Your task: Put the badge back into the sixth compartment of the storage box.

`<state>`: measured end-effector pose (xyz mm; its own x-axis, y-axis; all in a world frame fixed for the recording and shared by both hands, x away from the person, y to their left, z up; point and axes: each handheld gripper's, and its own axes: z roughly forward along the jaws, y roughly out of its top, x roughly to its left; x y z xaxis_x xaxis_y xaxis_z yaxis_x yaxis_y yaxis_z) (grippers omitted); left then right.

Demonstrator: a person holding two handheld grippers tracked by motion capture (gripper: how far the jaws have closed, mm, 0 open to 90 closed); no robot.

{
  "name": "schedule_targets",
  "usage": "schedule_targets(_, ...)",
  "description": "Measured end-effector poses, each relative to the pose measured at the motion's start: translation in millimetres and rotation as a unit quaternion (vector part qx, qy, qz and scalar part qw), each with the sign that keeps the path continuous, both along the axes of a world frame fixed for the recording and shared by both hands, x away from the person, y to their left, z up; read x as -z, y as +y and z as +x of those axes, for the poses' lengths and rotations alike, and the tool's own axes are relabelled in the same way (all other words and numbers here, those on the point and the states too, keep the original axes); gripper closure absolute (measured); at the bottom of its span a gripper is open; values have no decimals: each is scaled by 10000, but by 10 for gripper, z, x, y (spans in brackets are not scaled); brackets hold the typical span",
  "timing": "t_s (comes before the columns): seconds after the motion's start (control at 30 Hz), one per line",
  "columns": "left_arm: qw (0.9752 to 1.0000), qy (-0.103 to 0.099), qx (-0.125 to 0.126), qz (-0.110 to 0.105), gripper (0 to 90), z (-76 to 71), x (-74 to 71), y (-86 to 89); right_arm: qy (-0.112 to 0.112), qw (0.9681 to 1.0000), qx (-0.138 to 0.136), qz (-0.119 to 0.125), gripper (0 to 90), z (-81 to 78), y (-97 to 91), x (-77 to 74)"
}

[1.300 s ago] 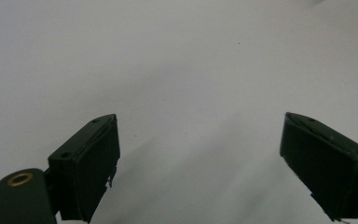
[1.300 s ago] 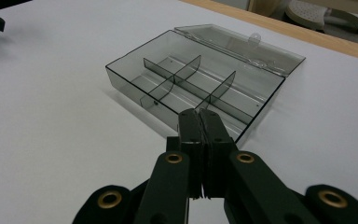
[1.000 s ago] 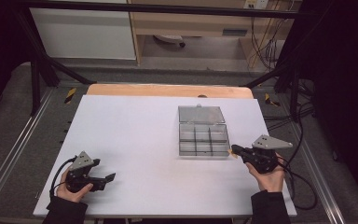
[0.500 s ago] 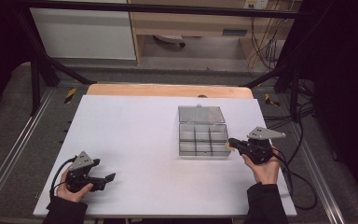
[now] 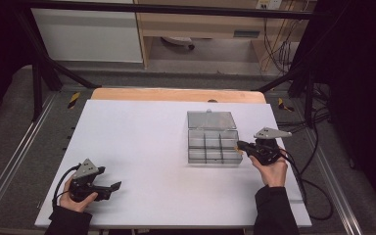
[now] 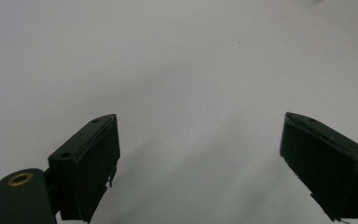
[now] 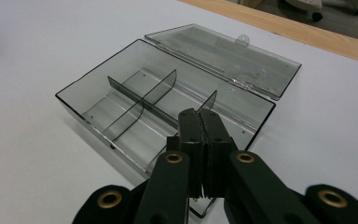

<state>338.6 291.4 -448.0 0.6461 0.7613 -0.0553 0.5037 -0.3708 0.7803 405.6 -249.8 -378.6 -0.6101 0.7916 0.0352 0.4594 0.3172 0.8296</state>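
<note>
A clear grey plastic compartment box [image 5: 212,147] lies open on the white table [image 5: 142,142], its lid [image 5: 210,119] folded flat behind it. In the right gripper view the box [image 7: 135,107] shows thin dividers inside and no contents. My right gripper [image 5: 239,145] is at the box's right end with its jaws pressed together; its tips [image 7: 198,112] hang over the nearest compartment, beside a short divider [image 7: 209,101]. I cannot tell whether anything thin is pinched there. My left gripper [image 5: 111,190] rests open near the table's front left corner, over bare table [image 6: 200,119].
A wooden strip [image 5: 176,94] borders the table's far edge. Metal rails [image 5: 14,161] run along both sides. Cables [image 5: 318,196] trail from the right gripper off the table's right edge. Shelving and a cabinet stand beyond the table.
My right gripper has moved forward and slightly left, from beside the box's front right corner to over its right end. The left gripper has stayed put.
</note>
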Motion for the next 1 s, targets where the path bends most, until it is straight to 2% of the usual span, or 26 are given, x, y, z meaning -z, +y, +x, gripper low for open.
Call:
schedule_targets(0.5,10000,7,0,-3,120,2,2,1,199,9998,-8,-66,889,153,86,142)
schedule_targets(1.0,10000,10,2,-1,120,3,3,1,396,9992,7,-47,889,206,117,326)
